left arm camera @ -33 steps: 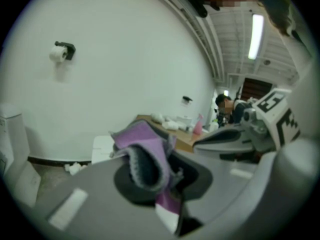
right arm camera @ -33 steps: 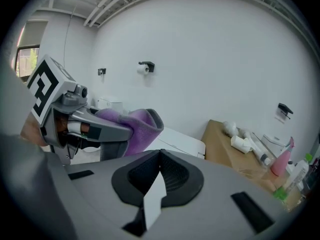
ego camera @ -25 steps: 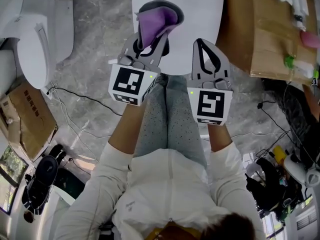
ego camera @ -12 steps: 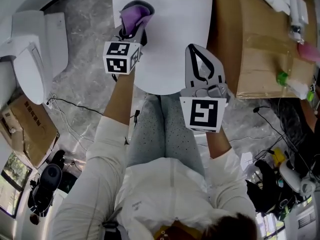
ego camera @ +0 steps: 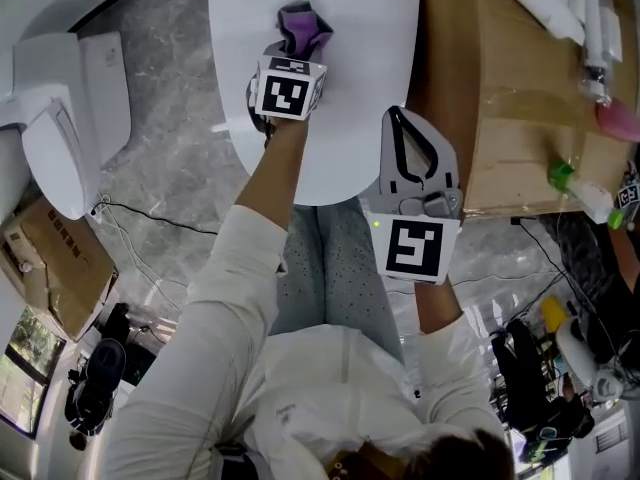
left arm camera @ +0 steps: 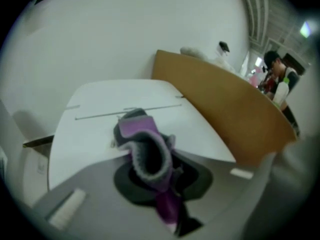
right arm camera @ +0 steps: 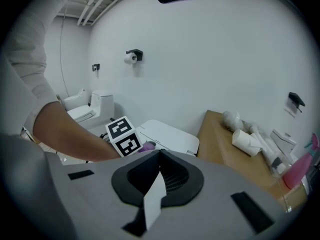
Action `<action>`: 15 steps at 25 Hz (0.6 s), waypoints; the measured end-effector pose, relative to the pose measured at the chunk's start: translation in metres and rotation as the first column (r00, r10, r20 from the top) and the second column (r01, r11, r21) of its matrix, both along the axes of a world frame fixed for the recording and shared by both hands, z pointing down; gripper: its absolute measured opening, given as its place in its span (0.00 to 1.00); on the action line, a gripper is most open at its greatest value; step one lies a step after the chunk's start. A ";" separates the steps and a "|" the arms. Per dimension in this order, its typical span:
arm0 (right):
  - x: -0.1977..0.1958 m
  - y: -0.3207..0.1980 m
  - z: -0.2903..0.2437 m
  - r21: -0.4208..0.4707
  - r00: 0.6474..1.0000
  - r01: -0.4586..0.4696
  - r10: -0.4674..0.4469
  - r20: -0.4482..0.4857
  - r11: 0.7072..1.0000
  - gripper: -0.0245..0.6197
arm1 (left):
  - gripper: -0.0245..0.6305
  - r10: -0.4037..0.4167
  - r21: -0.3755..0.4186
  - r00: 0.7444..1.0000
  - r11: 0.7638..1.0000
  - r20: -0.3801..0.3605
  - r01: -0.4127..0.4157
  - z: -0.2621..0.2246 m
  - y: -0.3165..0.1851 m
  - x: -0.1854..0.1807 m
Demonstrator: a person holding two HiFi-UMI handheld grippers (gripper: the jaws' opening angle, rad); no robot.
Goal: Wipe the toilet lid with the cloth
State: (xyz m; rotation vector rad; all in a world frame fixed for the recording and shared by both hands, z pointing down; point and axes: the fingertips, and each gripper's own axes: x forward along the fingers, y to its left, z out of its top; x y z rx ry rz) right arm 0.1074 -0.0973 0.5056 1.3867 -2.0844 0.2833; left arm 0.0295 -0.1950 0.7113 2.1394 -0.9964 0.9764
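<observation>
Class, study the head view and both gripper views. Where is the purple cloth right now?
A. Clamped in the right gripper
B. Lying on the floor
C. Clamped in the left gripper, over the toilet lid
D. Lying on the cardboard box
C: the left gripper is shut on the purple cloth over the white toilet lid, while the right gripper is shut with nothing in it.

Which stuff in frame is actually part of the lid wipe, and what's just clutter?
In the job:
- purple and grey cloth, clamped in the left gripper
- closed white toilet lid
- right gripper, shut, empty, idle

Lying about:
- brown cardboard box beside the toilet
- pink bottle
- second white toilet on the left
</observation>
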 end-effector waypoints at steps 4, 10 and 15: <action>0.012 0.004 0.000 -0.006 1.000 -0.022 0.022 -0.009 1.000 0.06 | 0.11 0.086 -0.018 0.994 0.996 -0.068 -0.088 -0.003 0.011 0.061; 0.021 0.017 0.001 -0.011 0.999 -0.043 0.043 -0.018 0.999 0.06 | 0.11 0.140 -0.010 0.984 0.990 -0.107 -0.142 -0.003 0.044 0.107; 0.011 0.025 0.001 -0.007 0.999 -0.037 0.037 -0.006 0.999 0.06 | 0.11 0.100 -0.005 0.990 0.995 -0.095 -0.101 -0.001 0.056 0.057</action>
